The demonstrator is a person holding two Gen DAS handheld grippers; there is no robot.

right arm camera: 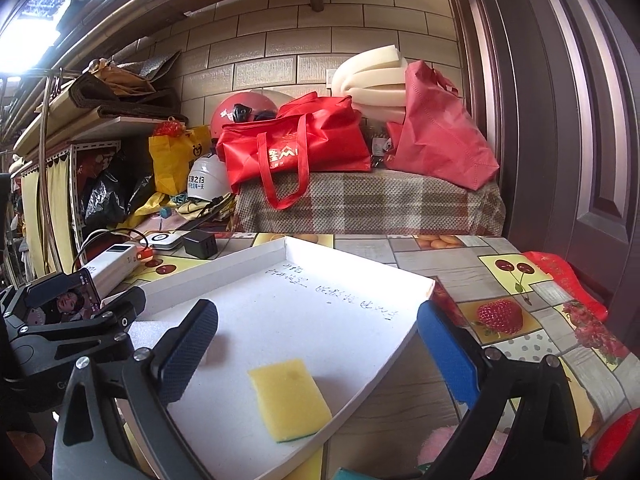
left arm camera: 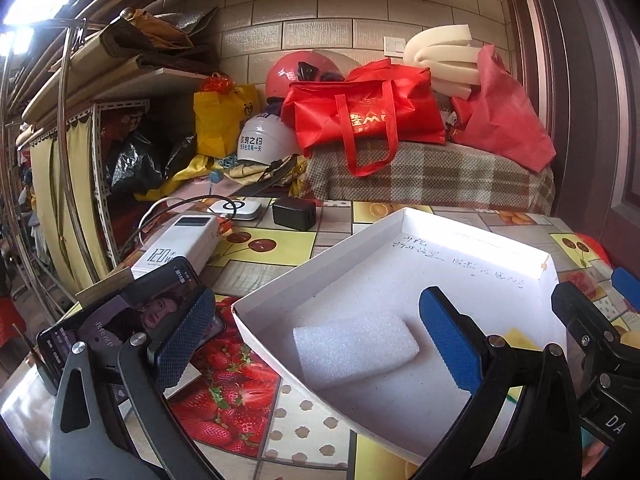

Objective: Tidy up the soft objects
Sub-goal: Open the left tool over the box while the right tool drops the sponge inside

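While hovering wide open and empty over the shallow white cardboard box point(left arm camera: 472, 252): left gripper point(left arm camera: 316, 340), right gripper point(right arm camera: 320, 344). Inside that box, white foam block point(left arm camera: 354, 350) and yellow rectangular sponge point(right arm camera: 289, 398), lying flat, well apart.

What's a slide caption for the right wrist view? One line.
Open right tool above a yellow sponge lying in the shallow white box on a fruit-print tablecloth.

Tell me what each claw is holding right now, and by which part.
Nothing is held. The left claw is open over the box, above the foam block. The right claw is open above the sponge.
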